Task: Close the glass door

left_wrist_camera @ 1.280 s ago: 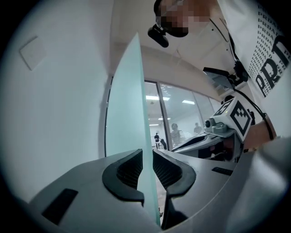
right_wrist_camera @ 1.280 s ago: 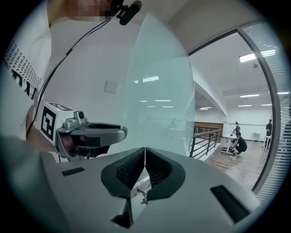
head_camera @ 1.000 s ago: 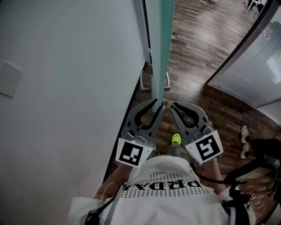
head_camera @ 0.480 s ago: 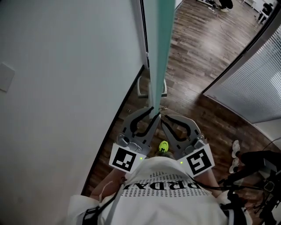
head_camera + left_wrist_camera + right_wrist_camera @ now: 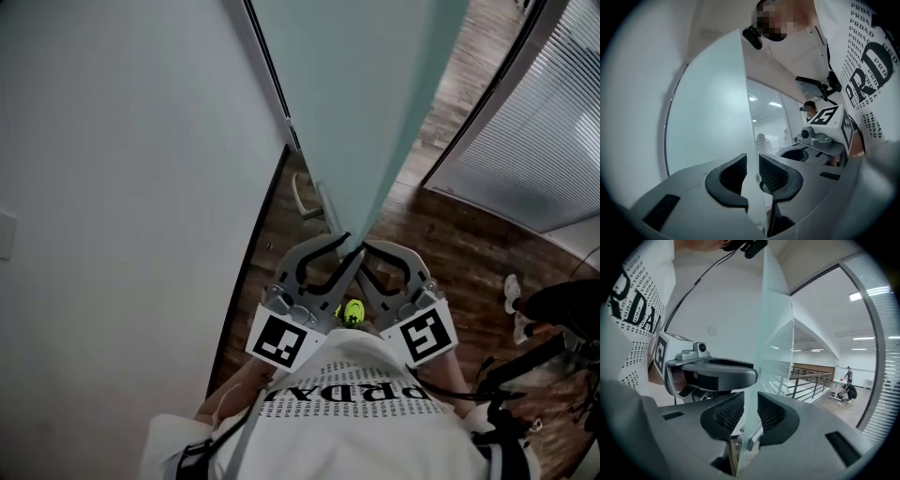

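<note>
ROOM: white wall [image 5: 122,187], wood floor [image 5: 450,244] | DOOR: glass door [image 5: 366,94] ajar, free edge nearest | LEFT: left gripper [image 5: 752,171] fingers straddle that edge, just opening, loose | RIGHT: right gripper [image 5: 750,411] fingers clamp same edge, likely to steer the swing

The only lettering that can be read is on the person's white shirt [image 5: 347,394]: in the head view a large black word, "PRDAD", runs across the chest upside down, with rows of tiny print around it too small to read. The left gripper view shows the same shirt with big letters "PRD" and small repeated lines of "PRDAD" (the right gripper view catches only "RDA").
</note>
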A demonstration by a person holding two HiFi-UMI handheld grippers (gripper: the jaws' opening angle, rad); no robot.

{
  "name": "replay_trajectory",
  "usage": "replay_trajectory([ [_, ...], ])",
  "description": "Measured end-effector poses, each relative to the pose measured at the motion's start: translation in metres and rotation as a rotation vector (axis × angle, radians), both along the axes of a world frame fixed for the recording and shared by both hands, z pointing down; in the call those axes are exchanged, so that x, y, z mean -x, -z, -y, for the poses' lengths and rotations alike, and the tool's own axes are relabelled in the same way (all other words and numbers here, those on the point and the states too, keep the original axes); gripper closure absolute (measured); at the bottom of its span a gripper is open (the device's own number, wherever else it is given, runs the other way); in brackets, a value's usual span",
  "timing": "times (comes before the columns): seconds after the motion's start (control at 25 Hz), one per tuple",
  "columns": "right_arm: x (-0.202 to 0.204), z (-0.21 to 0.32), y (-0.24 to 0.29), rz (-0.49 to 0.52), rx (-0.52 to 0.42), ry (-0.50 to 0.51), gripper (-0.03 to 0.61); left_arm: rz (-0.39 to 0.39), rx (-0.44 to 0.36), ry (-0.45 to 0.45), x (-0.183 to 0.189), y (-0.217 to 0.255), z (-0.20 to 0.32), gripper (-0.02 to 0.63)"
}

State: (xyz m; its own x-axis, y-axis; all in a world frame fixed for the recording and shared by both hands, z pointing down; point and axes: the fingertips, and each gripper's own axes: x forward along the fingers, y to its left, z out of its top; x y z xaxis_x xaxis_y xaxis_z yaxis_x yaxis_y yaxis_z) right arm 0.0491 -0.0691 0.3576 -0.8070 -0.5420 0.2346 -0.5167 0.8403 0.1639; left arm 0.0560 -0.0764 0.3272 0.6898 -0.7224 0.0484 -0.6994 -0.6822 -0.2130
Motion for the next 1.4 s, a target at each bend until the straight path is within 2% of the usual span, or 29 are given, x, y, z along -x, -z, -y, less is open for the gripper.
replay_trajectory([
  [0.16,-0.035,0.028,0.007,0.070,-0.019,-0.139,0.528,0.034,-0.027,-0.103,-0.035,0.004,0.012,0.542],
  [0.24,-0.054,0.039,0.011,0.096,-0.023,-0.208,0.529,0.037,-0.048,-0.163,-0.050,0.007,0.016,0.606],
  [0.48,-0.083,0.057,0.013,0.089,-0.037,-0.312,0.535,0.043,-0.034,-0.245,-0.064,-0.002,0.025,0.609],
  [0.6,-0.085,0.054,0.011,0.067,-0.048,-0.308,0.537,0.035,-0.038,-0.250,-0.061,-0.010,0.028,0.609],
  [0.72,-0.079,0.046,0.004,0.024,-0.052,-0.261,0.537,0.027,-0.034,-0.226,-0.055,-0.020,0.029,0.610],
  [0.92,-0.071,0.040,-0.004,-0.032,-0.088,-0.238,0.537,-0.001,-0.081,-0.172,-0.050,-0.029,0.031,0.609],
  [1.2,-0.062,0.037,0.000,-0.043,-0.113,-0.219,0.537,-0.029,-0.097,-0.105,-0.038,-0.035,0.026,0.609],
  [1.4,-0.068,0.042,0.000,-0.063,-0.131,-0.222,0.536,-0.038,-0.098,-0.109,-0.042,-0.039,0.024,0.609],
])
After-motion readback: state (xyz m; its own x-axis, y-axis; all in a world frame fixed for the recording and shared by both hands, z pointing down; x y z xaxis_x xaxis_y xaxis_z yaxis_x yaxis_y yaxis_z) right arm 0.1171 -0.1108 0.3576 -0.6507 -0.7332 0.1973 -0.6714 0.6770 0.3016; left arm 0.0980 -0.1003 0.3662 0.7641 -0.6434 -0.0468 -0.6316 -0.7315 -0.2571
